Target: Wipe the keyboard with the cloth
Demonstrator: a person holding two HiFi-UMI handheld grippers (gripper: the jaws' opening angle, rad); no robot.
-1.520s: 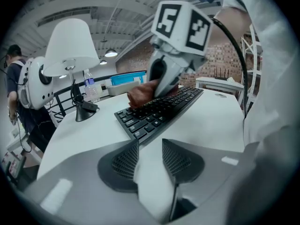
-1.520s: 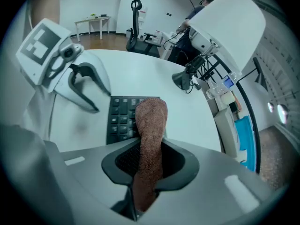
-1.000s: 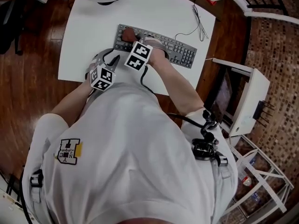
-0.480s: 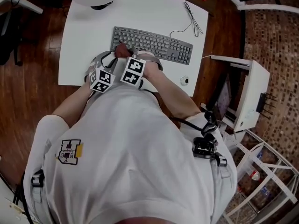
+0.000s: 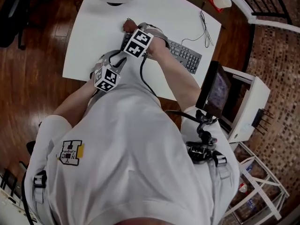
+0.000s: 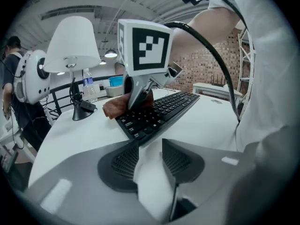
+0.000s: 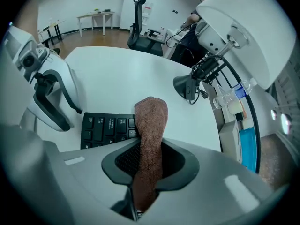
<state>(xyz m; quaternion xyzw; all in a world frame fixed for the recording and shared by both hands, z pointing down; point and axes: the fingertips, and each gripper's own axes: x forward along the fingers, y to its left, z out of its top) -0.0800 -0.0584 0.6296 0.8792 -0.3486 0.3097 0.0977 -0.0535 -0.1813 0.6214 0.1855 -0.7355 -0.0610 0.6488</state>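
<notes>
Right gripper (image 7: 150, 161) pinches cloth (image 7: 151, 121) on the keyboard (image 7: 105, 128); left gripper (image 6: 150, 161) gapes empty, so the unbraced keyboard may skid.

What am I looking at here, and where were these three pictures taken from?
No robot here: a person holds a two-jaw gripper in each hand. One picture looks down from a camera on the person's head; the other two come from cameras riding on the grippers. On the white table stand a black keyboard and a white lamp. The right gripper is shut on a brown cloth at the keyboard's end. The left gripper is open and empty, beside the keyboard.
</notes>
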